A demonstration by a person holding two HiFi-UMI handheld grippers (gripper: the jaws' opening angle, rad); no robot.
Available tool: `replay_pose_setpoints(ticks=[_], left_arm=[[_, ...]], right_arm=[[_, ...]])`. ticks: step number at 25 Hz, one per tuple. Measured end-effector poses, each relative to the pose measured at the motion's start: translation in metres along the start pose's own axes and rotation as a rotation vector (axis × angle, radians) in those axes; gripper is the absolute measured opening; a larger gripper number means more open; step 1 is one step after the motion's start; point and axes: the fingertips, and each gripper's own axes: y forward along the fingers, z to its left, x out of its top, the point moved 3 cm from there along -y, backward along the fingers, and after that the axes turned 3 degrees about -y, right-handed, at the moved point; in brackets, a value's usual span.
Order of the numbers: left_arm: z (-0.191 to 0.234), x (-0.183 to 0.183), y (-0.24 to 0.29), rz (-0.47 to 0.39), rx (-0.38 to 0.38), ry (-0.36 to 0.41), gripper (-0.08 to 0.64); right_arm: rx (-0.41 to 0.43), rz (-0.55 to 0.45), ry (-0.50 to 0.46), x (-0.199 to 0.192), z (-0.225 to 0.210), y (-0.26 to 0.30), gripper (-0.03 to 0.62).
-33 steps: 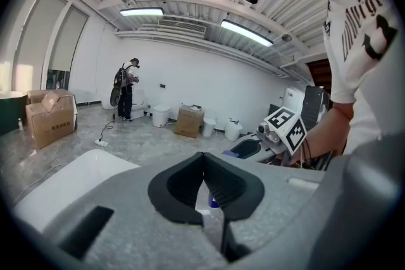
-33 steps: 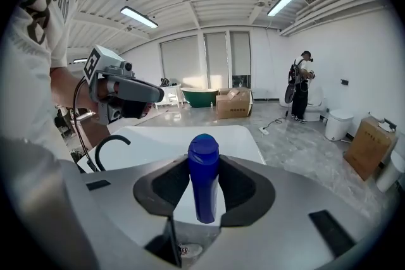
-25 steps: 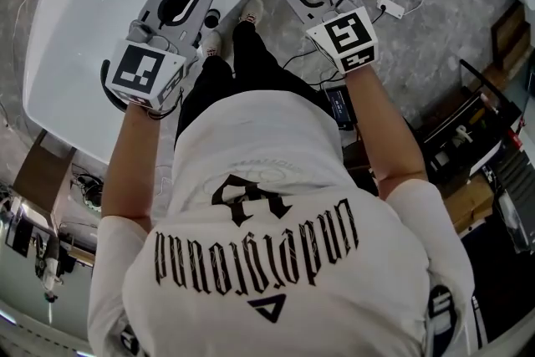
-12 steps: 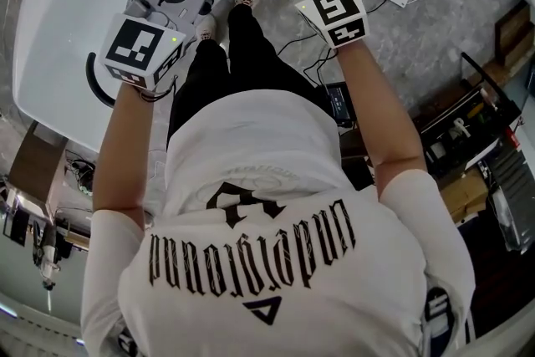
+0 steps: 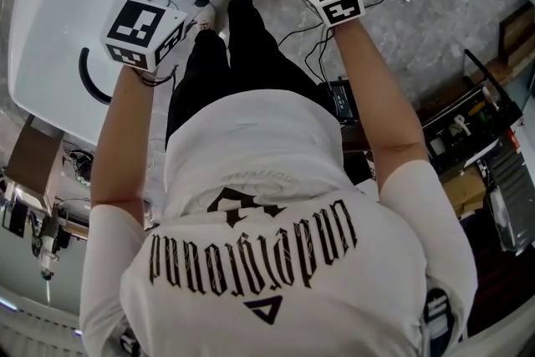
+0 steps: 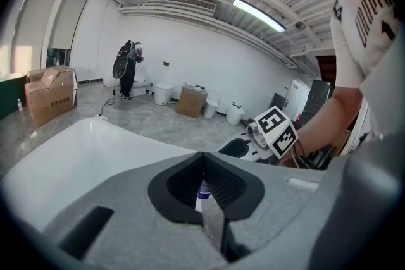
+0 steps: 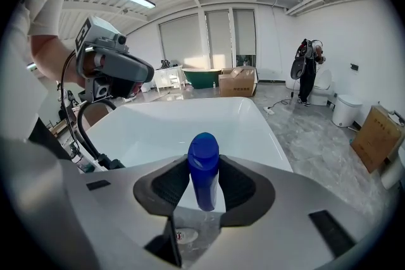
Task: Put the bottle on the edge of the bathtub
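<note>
In the right tool [image 7: 204, 190] — bottle [image 7: 203, 164], base hidden

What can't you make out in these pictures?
- The bottle: only its blue top shows. The body of the right gripper hides the rest, in its own view and in the head view.
- The bathtub: its far end is cut off by the head view's top edge.
- The left gripper: a white-and-blue sliver behind its closed pads is too small to name in the left gripper view.
</note>
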Motion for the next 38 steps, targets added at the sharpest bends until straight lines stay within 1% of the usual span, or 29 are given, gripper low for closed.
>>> replay_pose_setpoints(ticks=[3,14,22,27,32,38], left_arm=[[0.003,-0.005,0.002,0.013,0.016,0.0,0.015],[0.012,-0.019,0.014,0.044,0.021,-0.03,0.014],[0.015,-0.028,0.01,0.055,0.026,-0.044,0.015],[0.015,-0.032,0.013,0.059,0.025,-0.052,0.015],[0.015,-0.032,0.012,0.069,0.01,-0.044,0.015],[0.013,-0.031,0.011,0.073,0.005,-0.045,0.015]], right_arm=[[-0.003,0.014,0.0,-0.008,-0.002,0.01,0.147],[-0.01,0.059,0.01,-0.03,-0.011,0.035,0.149],[-0.007,0.065,-0.009,-0.029,-0.008,0.047,0.149],[-0.001,0.074,-0.019,-0.034,-0.007,0.044,0.149],[-0.009,0.082,-0.011,-0.04,-0.007,0.04,0.149],[-0.003,0.09,-0.008,-0.04,-0.005,0.038,0.149]])
